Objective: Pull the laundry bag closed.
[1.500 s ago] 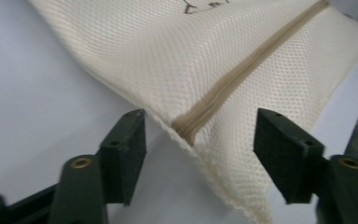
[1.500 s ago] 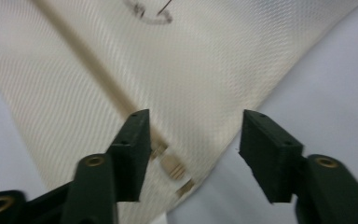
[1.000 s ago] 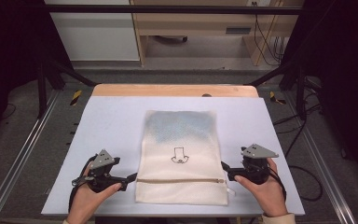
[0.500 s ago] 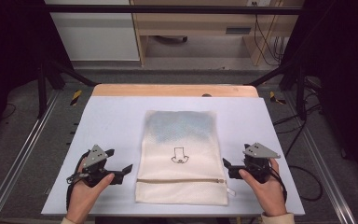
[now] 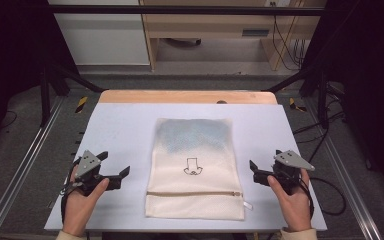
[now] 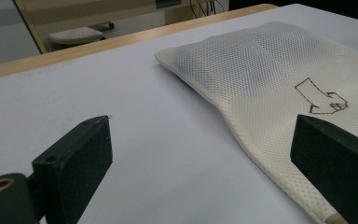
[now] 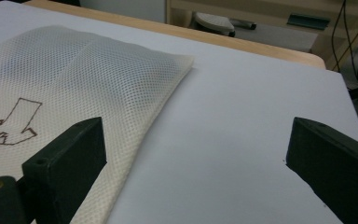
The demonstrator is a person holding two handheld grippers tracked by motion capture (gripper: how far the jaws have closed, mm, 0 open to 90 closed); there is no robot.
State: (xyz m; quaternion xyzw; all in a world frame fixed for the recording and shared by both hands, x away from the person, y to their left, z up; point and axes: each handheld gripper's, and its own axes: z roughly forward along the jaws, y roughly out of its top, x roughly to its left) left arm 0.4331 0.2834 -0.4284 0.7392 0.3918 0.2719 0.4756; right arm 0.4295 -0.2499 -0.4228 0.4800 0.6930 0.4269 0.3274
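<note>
— Where is the bag sitting?

— The mesh bag (image 5: 195, 167) is lying flat in the middle of the table (image 5: 125, 125), zipper (image 5: 194, 194) running across its near end and a small drawn figure (image 5: 193, 167) showing at its centre. Something bluish is showing through the mesh at the far end.

— And the left gripper (image 5: 114, 176)?

— A hand (image 5: 80, 202) is holding it near the bag's left edge, apart from it. Its jaws are standing wide apart with nothing between them; in the left gripper view the bag's edge is running in front of one jaw.

— The right gripper (image 5: 254, 171)?

— The other hand (image 5: 292, 197) is holding it just off the bag's right edge, not touching it. Its jaws are also spread wide and gripping nothing, with bare table between them.
</note>
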